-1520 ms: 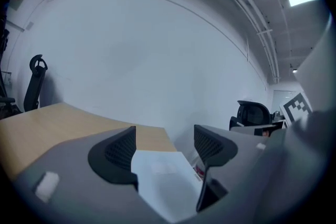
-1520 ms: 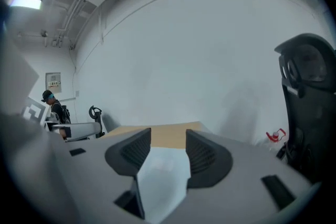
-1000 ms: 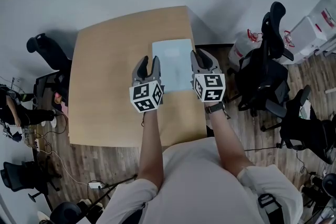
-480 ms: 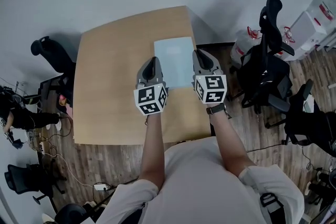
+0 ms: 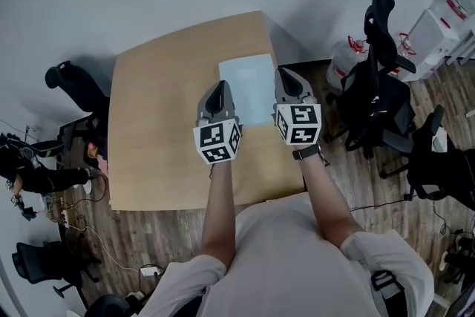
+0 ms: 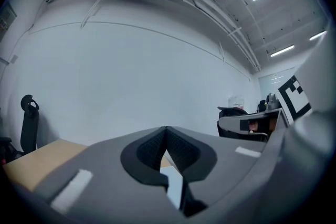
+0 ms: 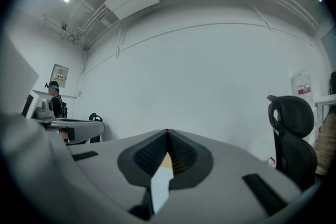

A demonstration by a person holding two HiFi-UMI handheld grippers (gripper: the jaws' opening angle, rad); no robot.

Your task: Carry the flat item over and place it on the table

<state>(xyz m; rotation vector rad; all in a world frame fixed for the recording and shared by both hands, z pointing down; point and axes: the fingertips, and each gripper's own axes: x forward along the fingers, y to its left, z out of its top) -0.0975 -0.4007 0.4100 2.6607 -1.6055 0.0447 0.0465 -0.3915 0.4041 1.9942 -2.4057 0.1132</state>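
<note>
Over the table at its right side, I hold the sheet between left gripper and right gripper, both just clamped on its side edges, long axis pointing away.

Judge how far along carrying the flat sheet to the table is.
Done: left gripper and right gripper have just closed their jaws on the side edges of the pale sheet. In hand: sheet held over the wooden table. Left: lay it flat, then release.
</note>
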